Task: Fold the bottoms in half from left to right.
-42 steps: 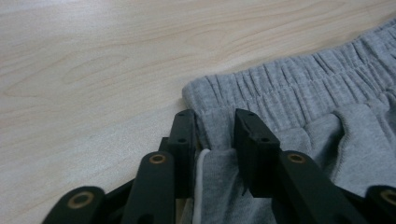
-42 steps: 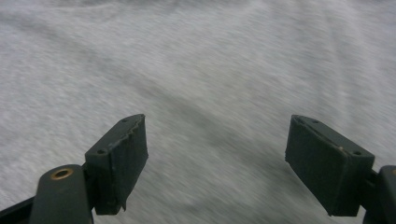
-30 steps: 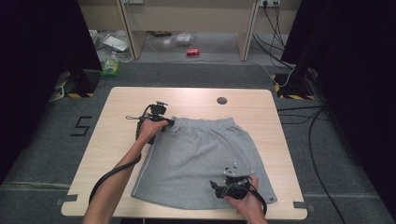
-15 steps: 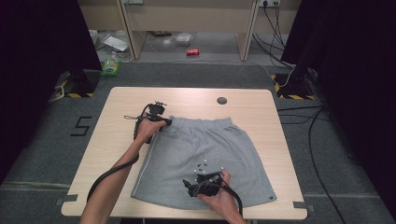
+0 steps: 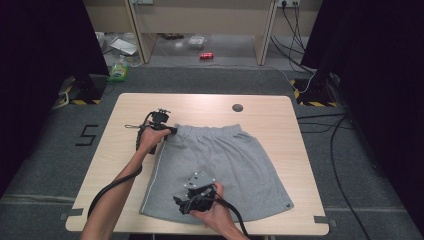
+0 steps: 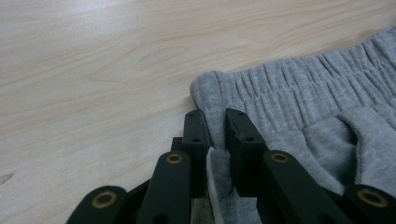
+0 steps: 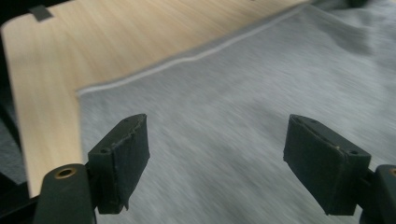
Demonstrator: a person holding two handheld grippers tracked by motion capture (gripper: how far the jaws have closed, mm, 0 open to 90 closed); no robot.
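Note:
Grey shorts (image 5: pixel 235 160) lie flat on the wooden table (image 5: pixel 135 107), elastic waistband toward the far side. My left gripper (image 5: pixel 172 130) sits at the waistband's left corner. In the left gripper view its jaws (image 6: pixel 215 122) are shut on the shorts' fabric (image 6: pixel 303 93) just below the gathered band. My right gripper (image 5: pixel 180 204) hovers low over the hem area, pointing left. In the right gripper view it (image 7: pixel 224 158) stands wide open over blurred grey cloth (image 7: pixel 243 102), with the white side stripe (image 7: pixel 187 58) and the hem's left corner ahead.
A dark round cable port (image 5: pixel 238 107) is set in the table beyond the waistband. Bare wood (image 7: pixel 93 42) lies left of the shorts, with the table's edge close behind it. A red can (image 5: pixel 206 55) and a green bottle (image 5: pixel 119 72) lie on the floor far off.
My right gripper has slid left along the lower part of the shorts, from near the right hem corner to the lower middle. The left gripper has stayed put on the waistband corner.

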